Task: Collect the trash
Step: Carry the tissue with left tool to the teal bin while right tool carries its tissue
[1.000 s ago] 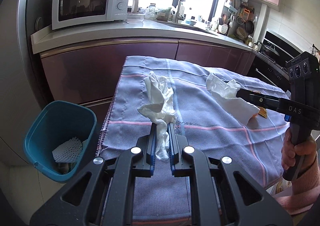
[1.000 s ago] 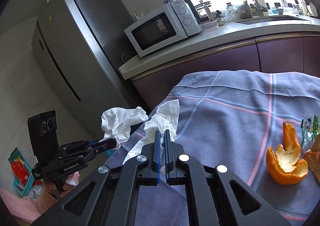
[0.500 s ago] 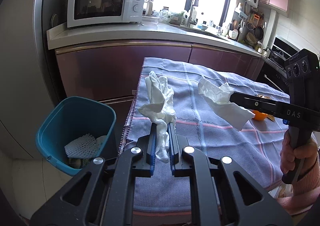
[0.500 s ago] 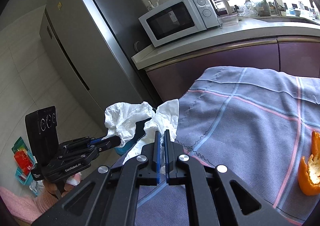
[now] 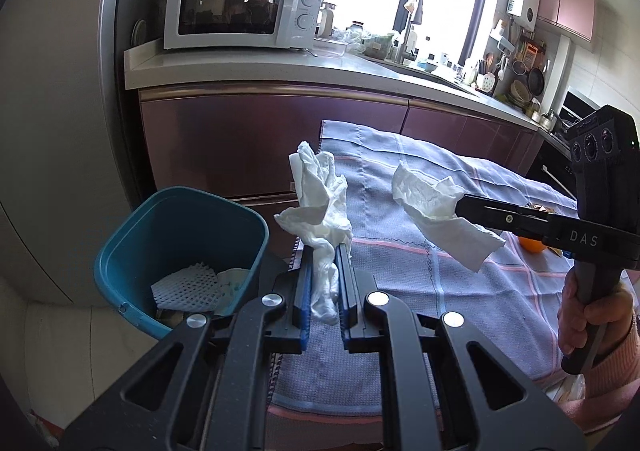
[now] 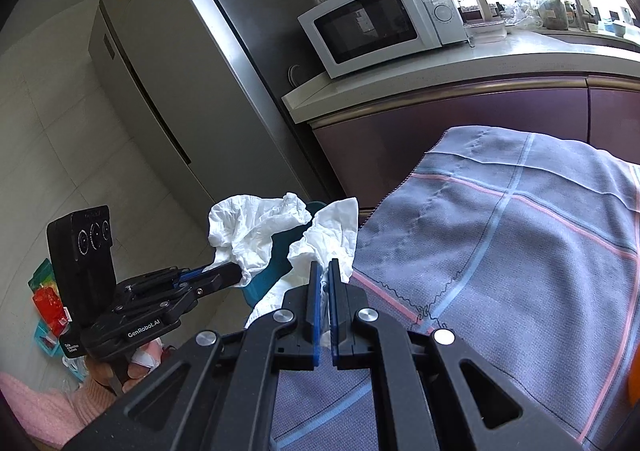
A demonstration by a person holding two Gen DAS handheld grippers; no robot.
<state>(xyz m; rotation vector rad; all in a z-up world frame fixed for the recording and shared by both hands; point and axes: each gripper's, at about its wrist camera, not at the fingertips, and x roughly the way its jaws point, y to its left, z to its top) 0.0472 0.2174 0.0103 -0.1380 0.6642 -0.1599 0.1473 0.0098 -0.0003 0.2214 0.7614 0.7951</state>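
Two wads of trash, one per gripper

A crumpled white tissue (image 5: 320, 207) is pinched in the left gripper (image 5: 323, 251), hanging right by the rim of the teal plastic bin (image 5: 132, 251). A second white paper napkin (image 5: 440, 211) is clamped in the right gripper (image 6: 324, 271), over the blue-grey checked cloth (image 5: 460, 291) on the surface. White foam netting (image 5: 184, 289) sits inside the bin.
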